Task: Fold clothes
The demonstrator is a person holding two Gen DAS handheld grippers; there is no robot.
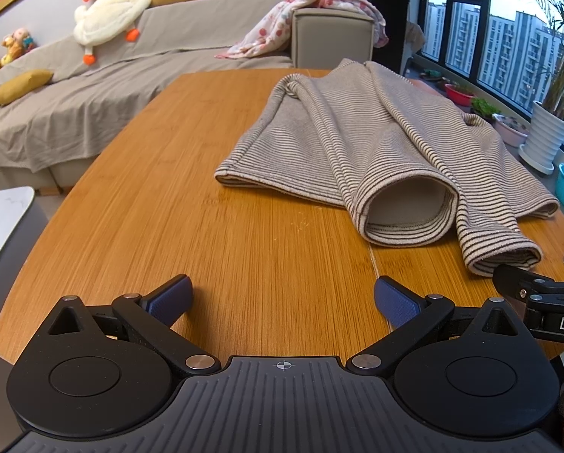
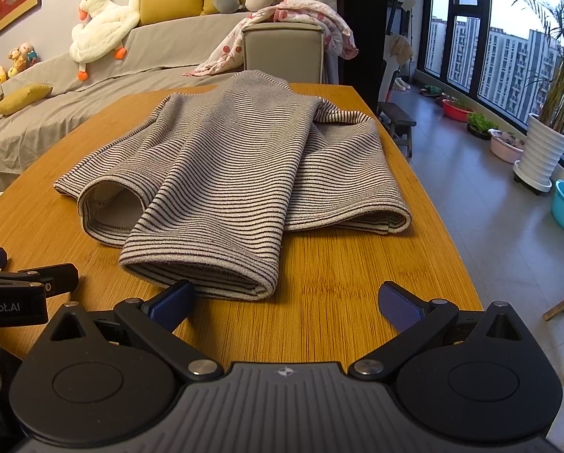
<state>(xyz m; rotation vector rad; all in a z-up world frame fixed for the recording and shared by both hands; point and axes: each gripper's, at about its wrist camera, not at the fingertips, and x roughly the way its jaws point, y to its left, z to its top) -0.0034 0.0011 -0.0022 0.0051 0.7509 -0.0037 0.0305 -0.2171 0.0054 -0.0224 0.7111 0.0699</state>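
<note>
- The striped garment [image 2: 240, 173] lies on the wooden tabletop [image 2: 357, 294], partly laid over itself: a sleeve crosses the body and ends in a cuff [image 2: 206, 275] at the near edge, while an open tube of fabric [image 2: 108, 211] gapes beside it.
- The garment's long axis runs away from both cameras, from the near cuff toward the sofa [image 2: 93, 113] at the far side of the tabletop.
- The right gripper [image 2: 285, 302] has its jaws spread wide and holds nothing; the cuff sits just ahead of it, offset toward its left finger [image 2: 172, 298], which appears close to the fabric, though contact cannot be confirmed.
- The left gripper [image 1: 282, 298] also has its jaws spread and empty; ahead of it lies bare tabletop [image 1: 244, 245], and the garment [image 1: 376, 143] lies forward and to its right.
- In the left wrist view, the cuff [image 1: 508, 256] sits at the far right, just beside the right gripper's finger [image 1: 516, 275]; the right gripper is therefore clearly nearer to it.
- The garment's near-left hem corner [image 1: 225, 177] is the part closest to the left gripper, though still well apart from its jaws.
- As a judgement, the loose, uneven layers fit either a fold partway done or a garment yet to be straightened; the frames do not settle which.
</note>
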